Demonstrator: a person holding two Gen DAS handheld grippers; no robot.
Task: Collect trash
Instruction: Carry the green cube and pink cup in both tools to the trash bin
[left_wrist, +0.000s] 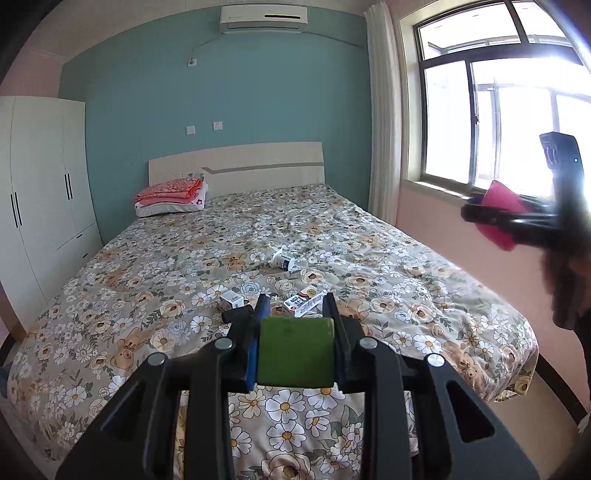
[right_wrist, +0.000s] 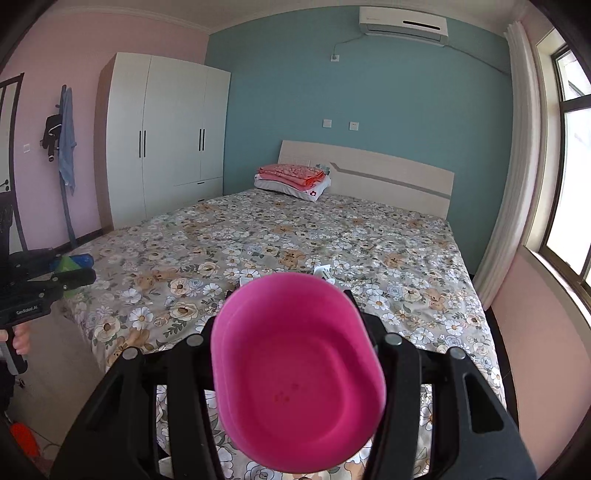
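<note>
A: Left-wrist view first: what sits nearest?

B: The left claw (left_wrist: 295, 314), clamped on a green block (left_wrist: 296, 352) above the foot of the bed (left_wrist: 147, 266).

A: And on the bed past it?

B: A black roll (left_wrist: 237, 314), then two small cartons (left_wrist: 232, 299) (left_wrist: 302, 301), and further up the bed a crumpled white cup (left_wrist: 283, 259), possibly a yoghurt pot.

A: The other side?

B: The right claw (right_wrist: 295, 295) grips a pink tub (right_wrist: 299, 373) over the bed's foot. Folded pink bedding (right_wrist: 291, 175) lies by the headboard.
</note>
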